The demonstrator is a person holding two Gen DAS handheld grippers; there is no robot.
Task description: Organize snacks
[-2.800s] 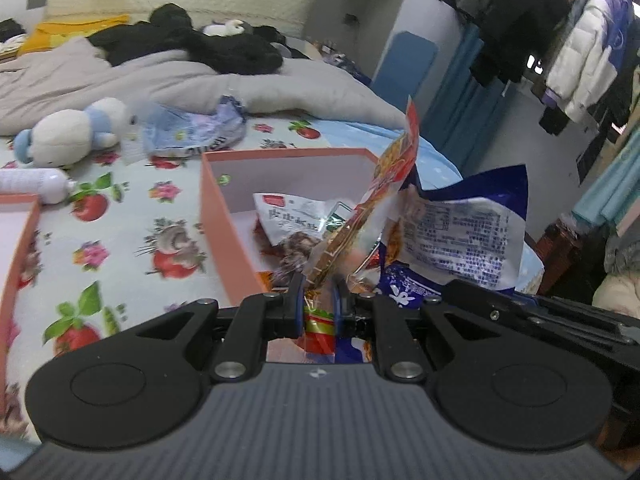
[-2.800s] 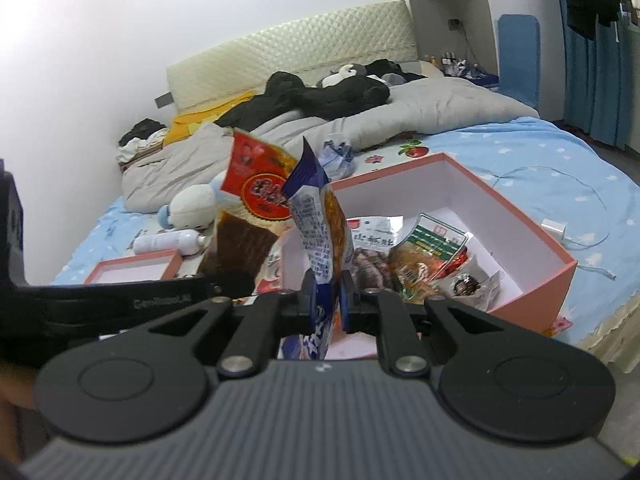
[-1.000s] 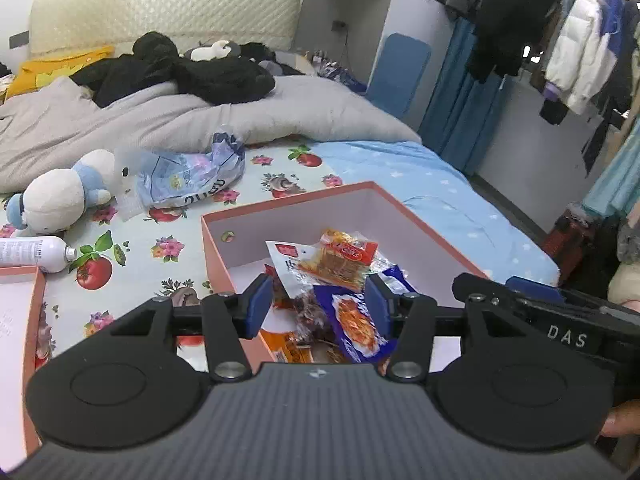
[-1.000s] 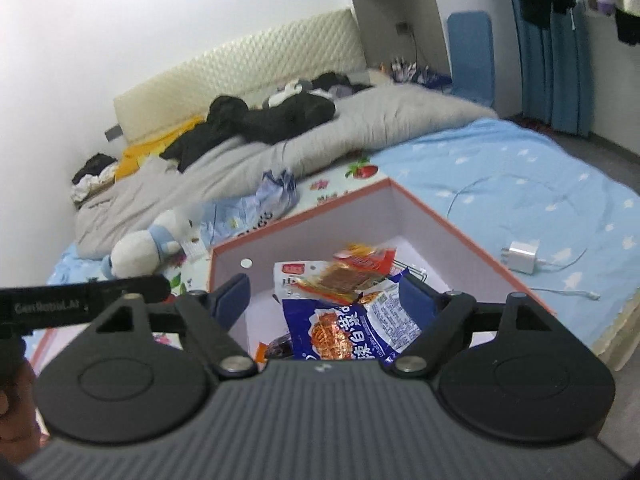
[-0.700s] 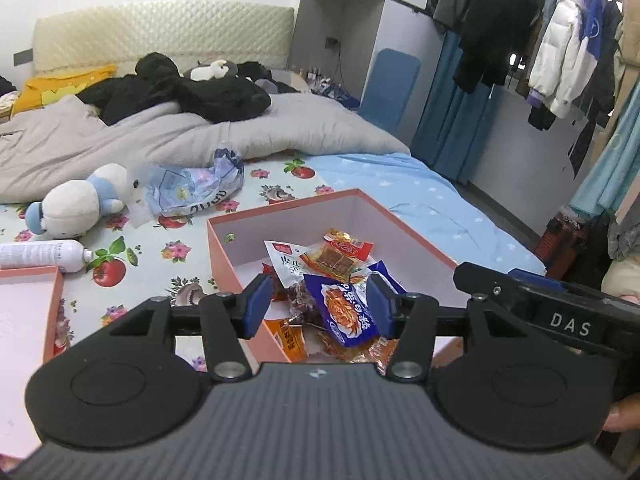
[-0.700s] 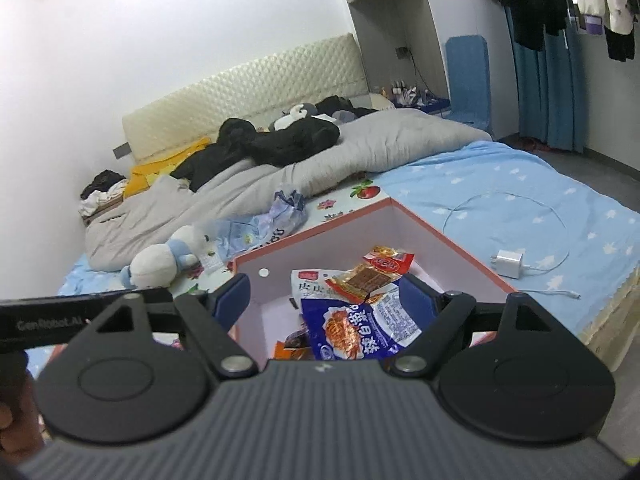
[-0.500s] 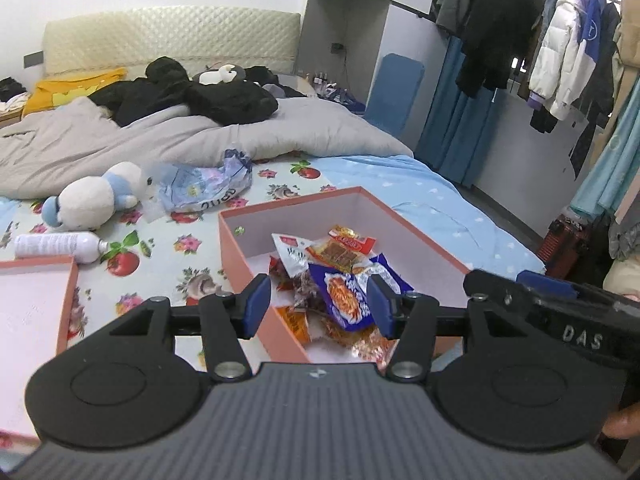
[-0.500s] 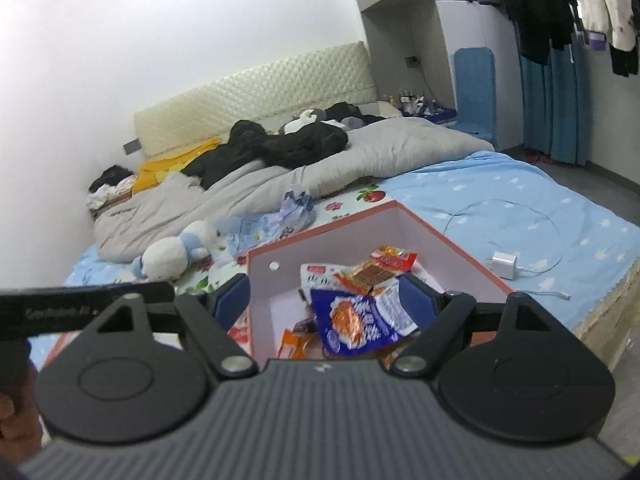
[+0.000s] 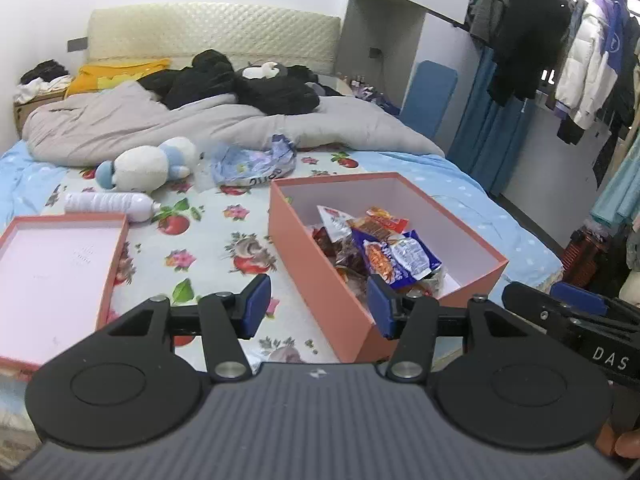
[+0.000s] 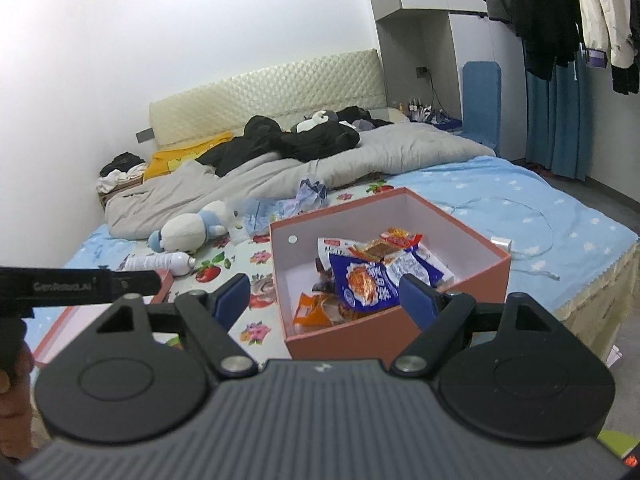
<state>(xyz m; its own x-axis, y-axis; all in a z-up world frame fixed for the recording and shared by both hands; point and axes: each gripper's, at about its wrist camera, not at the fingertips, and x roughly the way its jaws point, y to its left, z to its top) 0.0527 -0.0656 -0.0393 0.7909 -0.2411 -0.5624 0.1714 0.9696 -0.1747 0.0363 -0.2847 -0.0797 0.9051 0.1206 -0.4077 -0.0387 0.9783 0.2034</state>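
Snack packets point(image 9: 384, 250) sit heaped inside the open salmon-pink box point(image 9: 316, 276) on the flowered bedsheet point(image 9: 200, 240), a blue bag point(image 10: 368, 282) topmost. Its lid point(image 9: 56, 276) lies upturned well apart to the left, near a plastic bottle point(image 9: 108, 203) and a plush toy point(image 9: 148, 164). The left gripper point(image 9: 316, 306) and the right gripper point(image 10: 326, 294) both stand wide and hold nothing. The box rests close to the mattress edge; a careless nudge while fetching the lid could tip it off, and the tall heap might stop the lid seating.
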